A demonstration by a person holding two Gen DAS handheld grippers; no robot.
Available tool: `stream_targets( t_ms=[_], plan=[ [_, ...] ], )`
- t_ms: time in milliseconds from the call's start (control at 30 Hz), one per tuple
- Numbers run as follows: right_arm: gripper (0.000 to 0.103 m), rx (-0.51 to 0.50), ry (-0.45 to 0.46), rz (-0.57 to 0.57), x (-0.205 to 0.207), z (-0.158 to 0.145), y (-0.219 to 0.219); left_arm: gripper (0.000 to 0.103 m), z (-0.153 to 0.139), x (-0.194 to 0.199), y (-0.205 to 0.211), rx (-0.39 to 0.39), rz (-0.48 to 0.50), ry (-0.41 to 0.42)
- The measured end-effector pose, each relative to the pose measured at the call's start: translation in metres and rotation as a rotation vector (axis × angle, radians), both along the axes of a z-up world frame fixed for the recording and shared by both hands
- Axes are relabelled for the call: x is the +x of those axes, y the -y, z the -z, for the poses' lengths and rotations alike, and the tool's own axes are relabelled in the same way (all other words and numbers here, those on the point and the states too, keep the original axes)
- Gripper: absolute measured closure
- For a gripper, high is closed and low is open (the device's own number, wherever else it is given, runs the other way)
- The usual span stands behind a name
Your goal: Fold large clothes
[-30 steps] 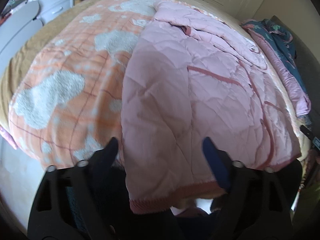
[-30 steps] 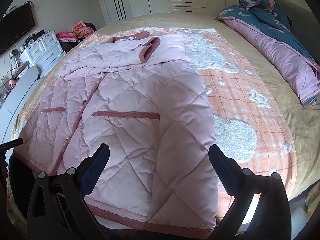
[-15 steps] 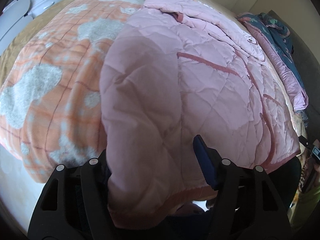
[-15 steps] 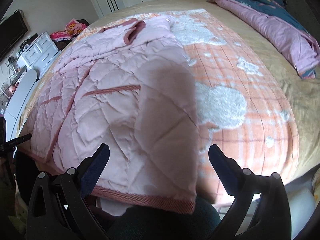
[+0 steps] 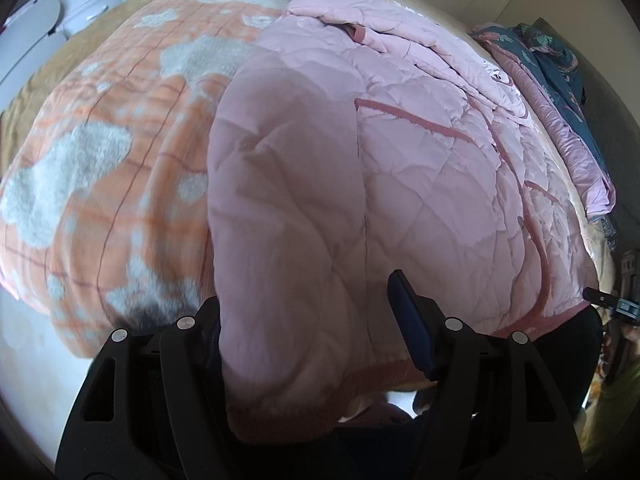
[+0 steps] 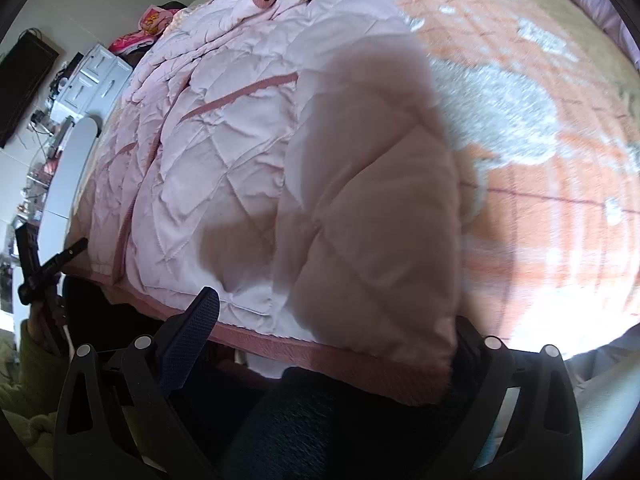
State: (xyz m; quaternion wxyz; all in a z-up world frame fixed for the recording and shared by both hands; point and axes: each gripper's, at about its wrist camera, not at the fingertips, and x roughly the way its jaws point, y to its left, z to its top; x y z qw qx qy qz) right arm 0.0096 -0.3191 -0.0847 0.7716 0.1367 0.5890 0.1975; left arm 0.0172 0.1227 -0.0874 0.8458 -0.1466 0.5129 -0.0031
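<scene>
The left gripper (image 5: 308,320) straddles one bottom corner of a pink quilted jacket (image 5: 400,168), its jaws spread with the hem between them; whether the pads press the fabric is hard to tell. The right gripper (image 6: 332,332) straddles the other hem corner, its jaws wide and just now closing inward. The jacket lies flat on an orange blanket (image 5: 120,152), hem hanging over the near edge of the bed (image 5: 52,64).
</scene>
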Motion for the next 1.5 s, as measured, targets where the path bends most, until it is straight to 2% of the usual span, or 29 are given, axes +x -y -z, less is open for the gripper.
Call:
stream_targets(
  t_ms=[33, 67, 133, 167, 200, 233, 267, 300, 433, 867, 1133, 1500],
  plan=[
    [0.015, -0.001, -0.002, 0.007, -0.001, 0.002, -0.001, 0.042, 0.0, -0.002, 0.0, -0.002, 0.003, -0.001],
    [0.02, -0.004, 0.013, 0.019, -0.002, 0.001, 0.0, 0.042, 0.001, -0.004, -0.001, -0.002, 0.003, 0.001],
    [0.033, 0.038, 0.042, 0.056, -0.005, -0.002, 0.008, 0.044, 0.001, -0.006, 0.0, 0.005, 0.003, 0.011],
    [0.046, 0.065, 0.059, 0.062, -0.007, -0.005, 0.011, 0.048, 0.0, -0.007, 0.002, 0.014, 0.003, 0.015],
    [0.061, 0.08, 0.076, 0.064, -0.007, -0.007, 0.012, 0.06, 0.0, -0.007, 0.003, 0.026, 0.002, 0.023],
    [0.068, 0.091, 0.099, 0.064, -0.009, -0.011, 0.013, 0.071, -0.001, -0.007, 0.004, 0.033, 0.001, 0.029],
    [0.078, 0.105, 0.129, 0.066, -0.011, -0.018, 0.014, 0.075, -0.002, -0.007, 0.004, 0.031, 0.001, 0.038],
    [0.081, 0.113, 0.15, 0.069, -0.011, -0.023, 0.015, 0.082, -0.003, -0.006, 0.004, 0.021, 0.002, 0.043],
    [0.084, 0.12, 0.229, 0.069, -0.011, -0.043, 0.014, 0.09, -0.017, -0.004, 0.013, 0.059, 0.027, 0.089],
    [0.088, 0.197, 0.456, 0.09, 0.011, -0.124, 0.004, 0.092, -0.101, 0.024, 0.02, 0.08, 0.045, 0.315],
    [0.088, 0.188, 0.524, 0.077, 0.03, -0.162, -0.001, 0.092, -0.133, 0.041, 0.021, 0.082, 0.037, 0.387],
    [0.088, 0.196, 0.573, 0.085, 0.052, -0.193, 0.002, 0.092, -0.165, 0.059, 0.016, 0.089, 0.016, 0.457]
  ],
)
